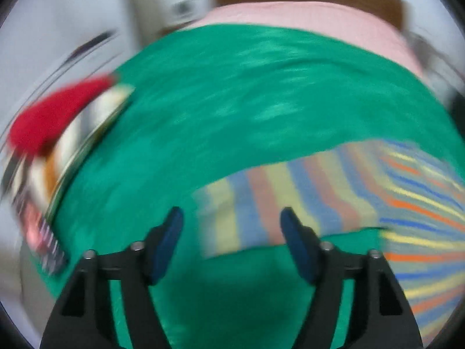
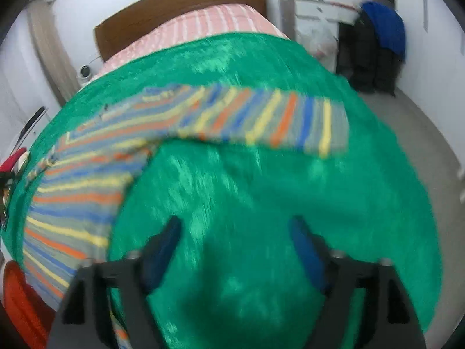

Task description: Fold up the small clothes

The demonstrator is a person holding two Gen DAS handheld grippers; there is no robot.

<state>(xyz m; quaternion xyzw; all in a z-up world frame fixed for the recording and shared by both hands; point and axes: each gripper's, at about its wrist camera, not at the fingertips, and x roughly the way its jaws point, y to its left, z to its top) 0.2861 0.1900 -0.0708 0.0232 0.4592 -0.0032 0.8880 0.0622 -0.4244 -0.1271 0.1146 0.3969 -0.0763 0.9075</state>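
Note:
A small striped garment [image 2: 96,171], with blue, orange, yellow and grey bands, lies flat on a green blanket [image 2: 261,192]. In the right wrist view one sleeve [image 2: 270,119] stretches out to the right. In the left wrist view the other sleeve [image 1: 276,200] lies just beyond the fingertips, with the body [image 1: 421,218] at the right. My left gripper [image 1: 231,221] is open and empty, hovering just before the sleeve end. My right gripper [image 2: 235,232] is open and empty over bare blanket, below the sleeve. Both views are motion-blurred.
The blanket [image 1: 232,101] covers a bed with a pink striped sheet [image 2: 203,23] and a brown headboard [image 2: 180,3]. A red item [image 1: 52,119] and other clutter lie at the bed's left edge. An orange cloth [image 2: 20,299] sits at the lower left. Dark and blue clothes [image 2: 377,40] hang by the far wall.

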